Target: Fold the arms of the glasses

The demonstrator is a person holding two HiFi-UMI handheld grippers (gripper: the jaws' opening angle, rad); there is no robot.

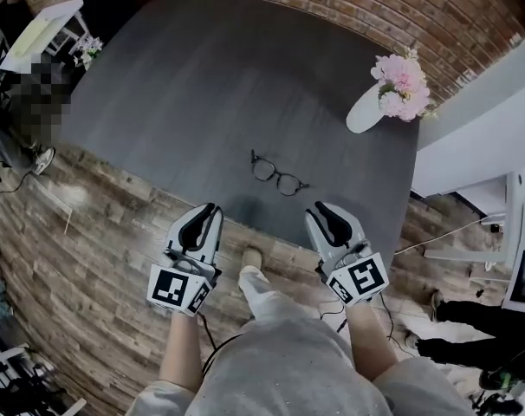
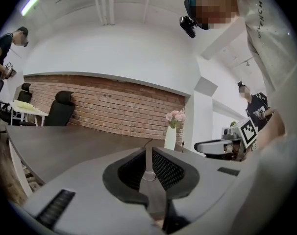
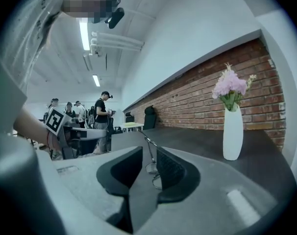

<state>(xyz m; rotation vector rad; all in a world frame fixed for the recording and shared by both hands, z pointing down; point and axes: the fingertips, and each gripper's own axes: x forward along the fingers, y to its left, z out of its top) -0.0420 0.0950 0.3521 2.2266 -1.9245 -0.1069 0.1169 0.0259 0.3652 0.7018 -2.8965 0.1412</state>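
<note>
Black-framed glasses point(image 1: 277, 177) lie on the dark grey table point(image 1: 202, 85), a little back from its front edge, with one arm sticking out to the left. Both grippers hover at the table's front edge, short of the glasses and apart from them. My left gripper point(image 1: 207, 212) is open with nothing between its pads; past its gap I see a lens and a raised arm of the glasses point(image 2: 148, 175). My right gripper point(image 1: 321, 211) is also open and empty, and the glasses point(image 3: 151, 167) show beyond its jaws.
A white vase of pink flowers point(image 1: 391, 92) stands at the table's back right, by the brick wall point(image 1: 401, 16). Wooden floor point(image 1: 89, 232) lies below the table edge. People stand at the room's sides. A white desk and office chairs point(image 2: 60, 109) are far left.
</note>
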